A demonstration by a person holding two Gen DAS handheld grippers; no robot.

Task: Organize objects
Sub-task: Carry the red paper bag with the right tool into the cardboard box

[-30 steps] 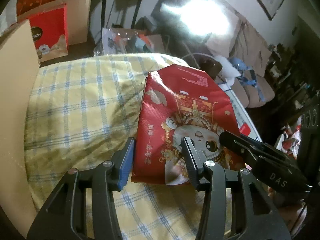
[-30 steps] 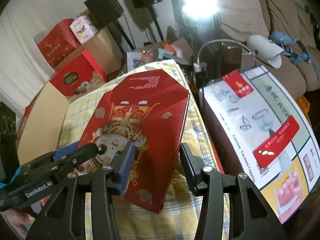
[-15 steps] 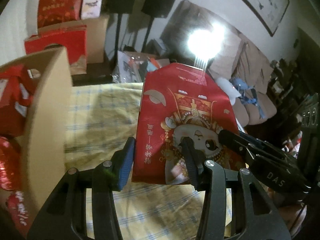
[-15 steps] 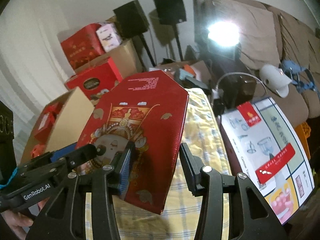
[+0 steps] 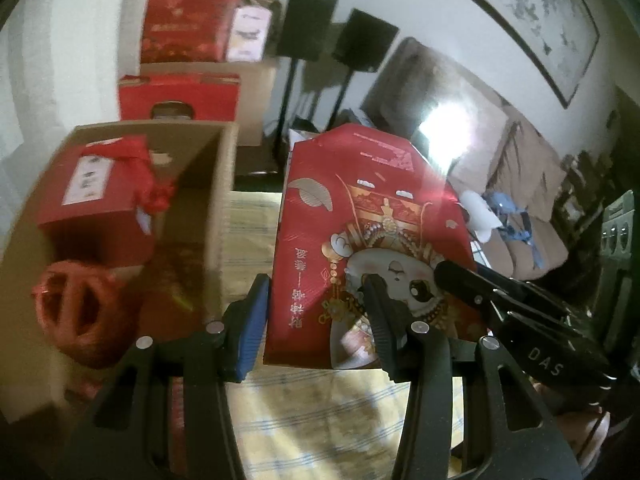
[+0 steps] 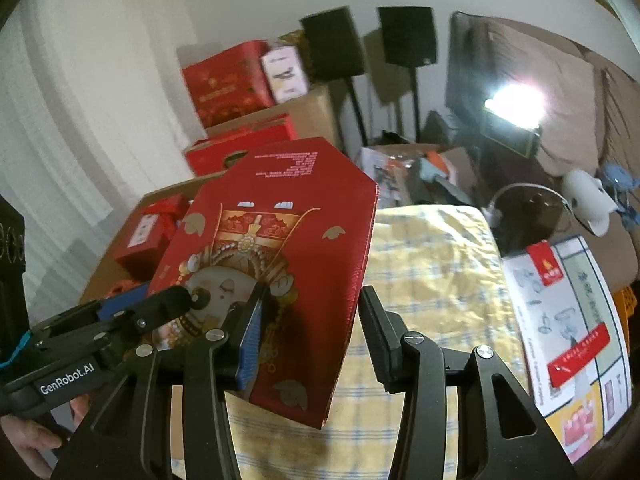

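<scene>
Red gift box (image 5: 360, 240) with the cartoon opera figure hung in the air above the yellow checked cloth (image 6: 432, 264), held between my two grippers. My left gripper (image 5: 316, 316) had its fingers part-way open around the box's left side, the blue pad against the edge and the black finger pressed on the printed face. My right gripper (image 6: 308, 332) clamped the right side the same way: its blue-padded finger (image 6: 250, 340) lay on the face, while the black finger stood just beside the box's side wall, and I could not tell whether it touched. To my left an open cardboard box (image 5: 216, 200) stood near the gift box, with a smaller red box tied with ribbon (image 5: 100, 200) and a red woven ball (image 5: 76, 312) inside. Off the cloth's right edge lay a white printed carton (image 6: 568, 320).
</scene>
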